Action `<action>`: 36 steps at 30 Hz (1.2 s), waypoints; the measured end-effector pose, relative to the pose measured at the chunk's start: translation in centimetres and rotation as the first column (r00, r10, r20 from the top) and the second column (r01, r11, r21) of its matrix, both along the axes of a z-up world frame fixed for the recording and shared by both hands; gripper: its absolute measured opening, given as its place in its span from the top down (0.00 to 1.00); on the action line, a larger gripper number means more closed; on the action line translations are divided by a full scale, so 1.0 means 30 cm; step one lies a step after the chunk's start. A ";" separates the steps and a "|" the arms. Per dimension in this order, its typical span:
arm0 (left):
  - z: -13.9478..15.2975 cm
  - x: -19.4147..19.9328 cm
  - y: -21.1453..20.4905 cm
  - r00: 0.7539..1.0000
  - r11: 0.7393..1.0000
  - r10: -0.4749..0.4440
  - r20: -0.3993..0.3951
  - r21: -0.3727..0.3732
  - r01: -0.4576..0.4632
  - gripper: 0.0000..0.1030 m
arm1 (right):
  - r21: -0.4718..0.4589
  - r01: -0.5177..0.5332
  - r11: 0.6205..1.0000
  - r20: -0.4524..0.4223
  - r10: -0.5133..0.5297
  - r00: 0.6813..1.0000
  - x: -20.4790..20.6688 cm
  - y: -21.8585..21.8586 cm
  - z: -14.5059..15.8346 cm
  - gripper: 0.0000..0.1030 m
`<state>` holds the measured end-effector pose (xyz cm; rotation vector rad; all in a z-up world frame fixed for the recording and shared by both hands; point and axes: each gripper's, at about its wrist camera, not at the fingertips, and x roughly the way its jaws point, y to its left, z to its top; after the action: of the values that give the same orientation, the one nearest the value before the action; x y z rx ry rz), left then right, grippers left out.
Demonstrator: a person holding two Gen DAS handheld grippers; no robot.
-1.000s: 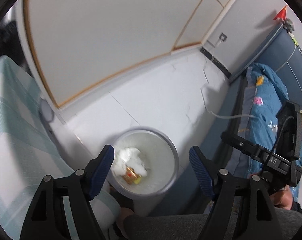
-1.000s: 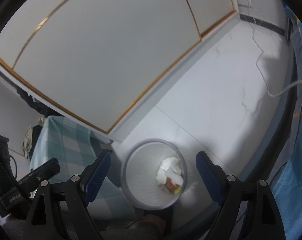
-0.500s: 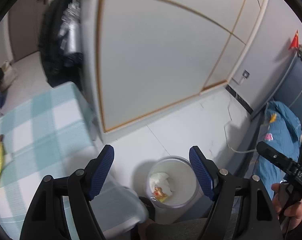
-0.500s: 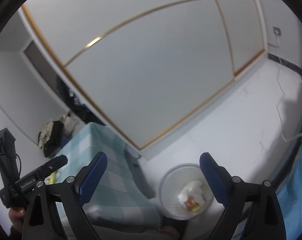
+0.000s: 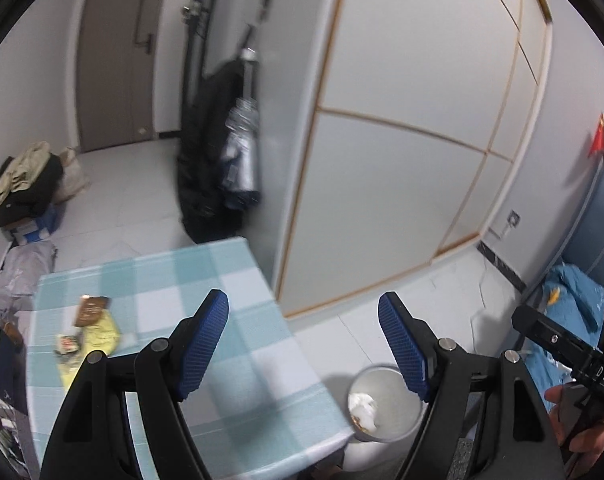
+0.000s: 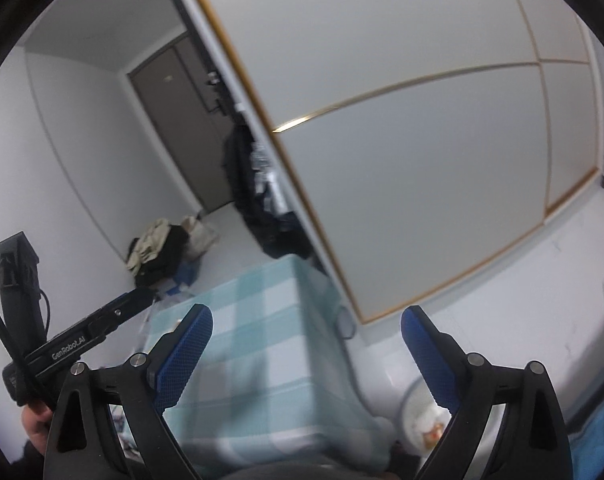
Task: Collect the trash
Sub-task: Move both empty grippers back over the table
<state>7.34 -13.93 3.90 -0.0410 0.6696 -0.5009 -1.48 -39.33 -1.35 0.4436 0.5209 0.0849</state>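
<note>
A round grey trash bin (image 5: 385, 408) stands on the floor right of the table, with white crumpled paper and an orange scrap inside; it also shows in the right wrist view (image 6: 417, 420). Trash lies on the checked tablecloth (image 5: 238, 308) at its left: a brown wrapper (image 5: 90, 309), a yellow wrapper (image 5: 98, 338) and a small packet (image 5: 66, 345). My left gripper (image 5: 302, 350) is open and empty, held above the table's right edge. My right gripper (image 6: 305, 356) is open and empty, raised over the table.
White wardrobe doors (image 5: 401, 152) stand behind the table. Dark coats (image 5: 222, 152) hang at the wardrobe's end. A pile of clothes and bags (image 5: 26, 184) sits by the door. A blue bed (image 5: 573, 296) is on the right.
Both grippers have tilted up and swung left, away from above the bin. The table and its wrappers have come into view. Both stay open.
</note>
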 end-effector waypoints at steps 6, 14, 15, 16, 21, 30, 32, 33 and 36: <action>0.019 0.007 0.160 0.995 0.995 0.094 0.018 -0.031 -0.094 0.28 | -0.016 -0.089 0.996 0.009 0.089 0.996 0.045 0.172 0.024 0.06; 0.014 0.019 0.340 0.979 0.980 0.197 0.045 -0.016 -0.196 0.27 | -0.034 -0.209 0.977 -0.009 0.209 0.978 0.126 0.384 0.032 0.06; 0.012 0.020 0.367 0.977 0.977 0.211 0.044 -0.018 -0.210 0.27 | -0.033 -0.220 0.975 -0.011 0.219 0.976 0.137 0.404 0.027 0.06; 0.007 0.024 0.392 0.973 0.974 0.227 0.043 -0.020 -0.226 0.27 | -0.037 -0.233 0.972 -0.015 0.233 0.972 0.152 0.434 0.022 0.06; -0.045 0.053 0.506 0.950 0.949 0.313 0.011 -0.047 -0.313 0.27 | -0.070 -0.284 0.956 -0.037 0.282 0.959 0.216 0.560 0.001 0.06; -0.091 0.097 0.647 0.925 0.922 0.378 -0.045 -0.066 -0.381 0.27 | -0.087 -0.348 0.933 -0.070 0.343 0.937 0.361 0.736 -0.058 0.06; -0.111 0.110 0.678 0.918 0.917 0.392 -0.067 -0.057 -0.396 0.27 | -0.082 -0.362 0.929 -0.079 0.356 0.931 0.389 0.760 -0.070 0.06; -0.119 0.112 0.695 0.914 0.914 0.398 -0.076 -0.054 -0.402 0.27 | -0.082 -0.369 0.926 -0.085 0.363 0.928 0.407 0.773 -0.078 0.06; -0.150 0.132 0.755 0.900 0.902 0.418 -0.128 -0.060 -0.427 0.27 | -0.081 -0.397 0.914 -0.111 0.388 0.915 0.459 0.819 -0.101 0.06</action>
<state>11.29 8.71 -0.60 -0.2935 0.7241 -0.1055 12.28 -14.75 -4.38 0.2374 0.6986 0.4259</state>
